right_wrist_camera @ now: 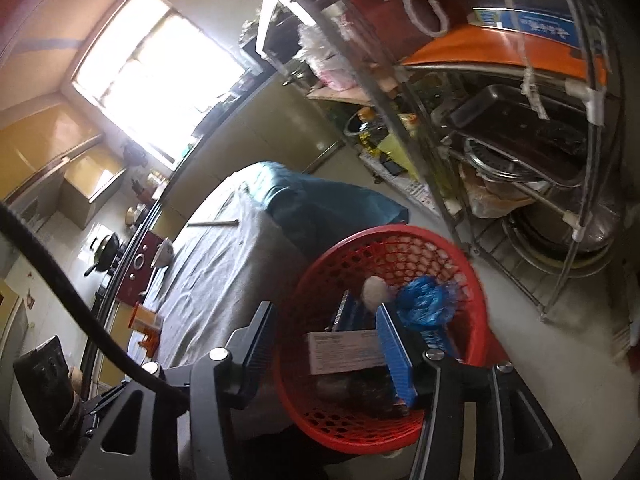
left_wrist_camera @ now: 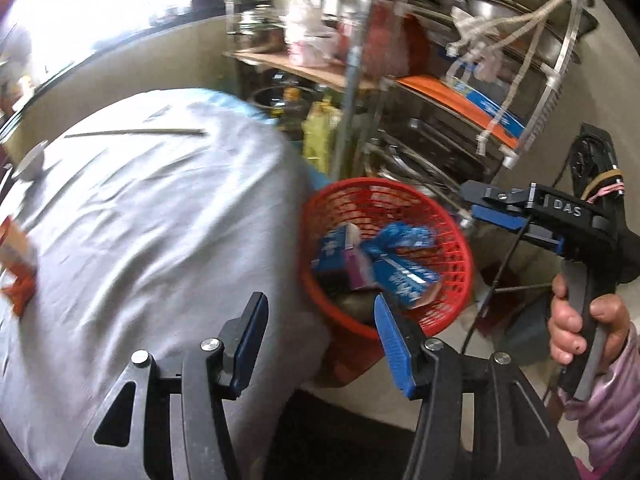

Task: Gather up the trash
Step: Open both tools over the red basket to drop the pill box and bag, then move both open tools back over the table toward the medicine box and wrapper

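Observation:
A red mesh basket (left_wrist_camera: 448,236) stands on the floor beside a table with a grey cloth (left_wrist_camera: 160,220). It holds blue cartons, a purple packet and a crumpled blue wrapper (left_wrist_camera: 404,236). My left gripper (left_wrist_camera: 316,332) is open and empty, over the table's edge next to the basket. My right gripper (left_wrist_camera: 476,204) shows at the right, above the basket's far side. In the right wrist view the right gripper (right_wrist_camera: 324,332) is open and empty above the basket (right_wrist_camera: 472,280), with a white ball (right_wrist_camera: 374,290), the blue wrapper (right_wrist_camera: 426,300) and a box (right_wrist_camera: 344,352) inside.
An orange carton (left_wrist_camera: 16,264) lies at the table's left edge, a thin stick (left_wrist_camera: 136,133) and a white bowl (left_wrist_camera: 32,160) farther back. A metal rack (left_wrist_camera: 420,128) with pans and boxes stands behind the basket. A kitchen counter (right_wrist_camera: 120,248) runs along the left.

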